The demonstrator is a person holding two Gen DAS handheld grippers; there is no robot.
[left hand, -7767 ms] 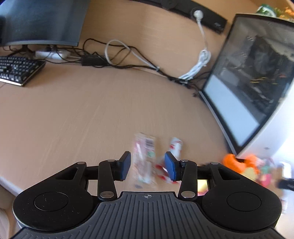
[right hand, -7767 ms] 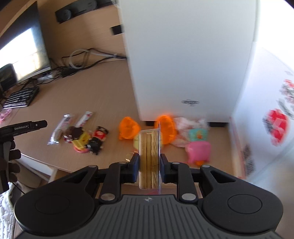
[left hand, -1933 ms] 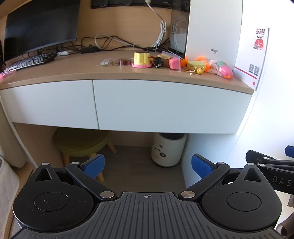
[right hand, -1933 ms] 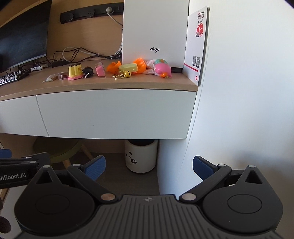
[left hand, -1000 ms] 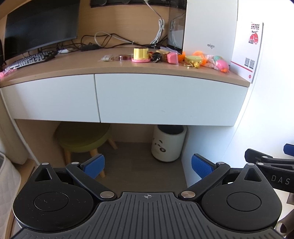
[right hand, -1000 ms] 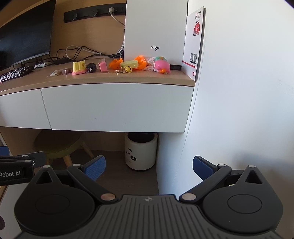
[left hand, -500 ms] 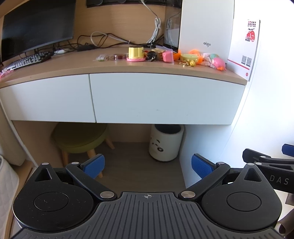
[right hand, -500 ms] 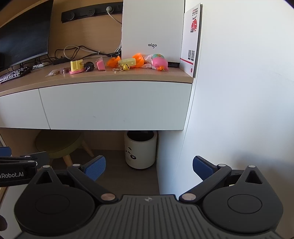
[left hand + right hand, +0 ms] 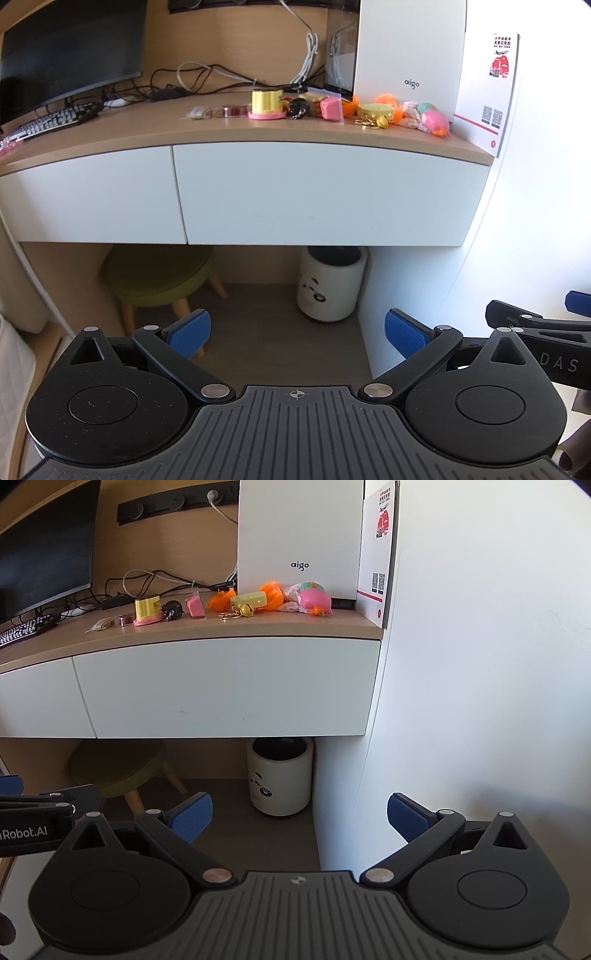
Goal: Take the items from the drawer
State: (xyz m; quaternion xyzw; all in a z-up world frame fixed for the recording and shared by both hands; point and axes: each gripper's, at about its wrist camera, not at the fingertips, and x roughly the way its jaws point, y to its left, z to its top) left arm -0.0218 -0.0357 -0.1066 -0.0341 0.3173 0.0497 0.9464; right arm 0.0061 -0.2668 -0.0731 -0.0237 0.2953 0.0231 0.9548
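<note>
While both tools sit well back from the wooden-topped bench (image 9: 155, 129), the wide white drawer front (image 9: 325, 195) under it is shut flush, with a narrower white drawer front (image 9: 88, 199) to its left also closed. The left tool (image 9: 295, 334) is spread wide, blue pads apart, nothing between them. Same story for the right tool (image 9: 299, 816): spread and empty, aimed at the drawer's right end by the white wall (image 9: 480, 664). Up on the bench, the items lie in a row in front of a white computer case (image 9: 410, 55): a yellow block on a pink base (image 9: 266, 105), a small black figure (image 9: 298, 108), a pink cube (image 9: 331, 109), orange shells (image 9: 271, 594), a flat yellow tag with a bell (image 9: 248, 602) and a pink round toy (image 9: 316, 601). Below, a white cylindrical bin with a panda face (image 9: 330, 282) stands beside a green round stool (image 9: 159, 277).
</note>
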